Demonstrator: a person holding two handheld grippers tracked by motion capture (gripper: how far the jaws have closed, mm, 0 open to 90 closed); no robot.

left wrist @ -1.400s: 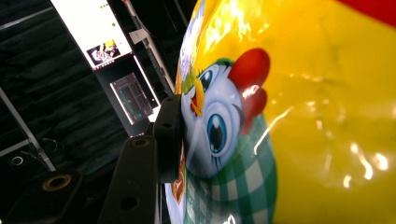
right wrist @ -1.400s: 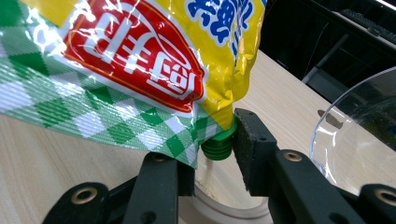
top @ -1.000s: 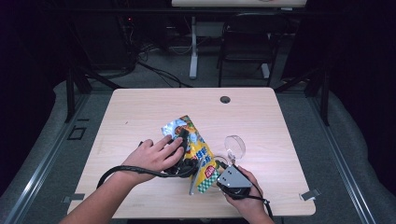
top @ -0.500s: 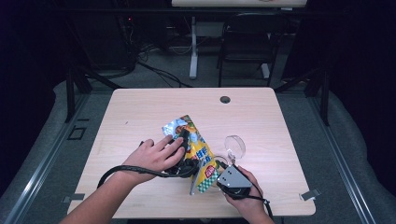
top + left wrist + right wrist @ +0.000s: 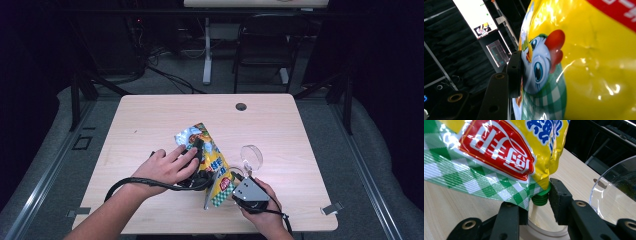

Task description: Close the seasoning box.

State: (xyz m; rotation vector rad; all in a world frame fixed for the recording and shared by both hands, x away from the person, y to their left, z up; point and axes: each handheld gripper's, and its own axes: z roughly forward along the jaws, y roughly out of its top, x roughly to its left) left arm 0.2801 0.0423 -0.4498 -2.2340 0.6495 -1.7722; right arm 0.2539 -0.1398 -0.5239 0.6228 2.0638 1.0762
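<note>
Nothing has shifted since a second ago: both my hands sit where they were and the pouch has not moved. My left gripper (image 5: pixel 199 150) pinches the upper part of the glossy yellow plastic pouch printed with a cartoon chicken and green checks (image 5: pixel 212 162); in the left gripper view one black pad (image 5: pixel 515 72) presses flat on the chicken's face. The pouch is tilted, spout end low, near the front middle of the pale wooden worktop (image 5: pixel 150 120). My right gripper (image 5: pixel 239 179) closes on the pouch's green screw cap (image 5: pixel 540 198), with a clear plastic bowl (image 5: pixel 251 156) just beside it. A small dark round hole (image 5: pixel 241 106) sits near the worktop's far edge. Beyond it, in the dark room, stands a black chair (image 5: pixel 262 47) on grey floor.
</note>
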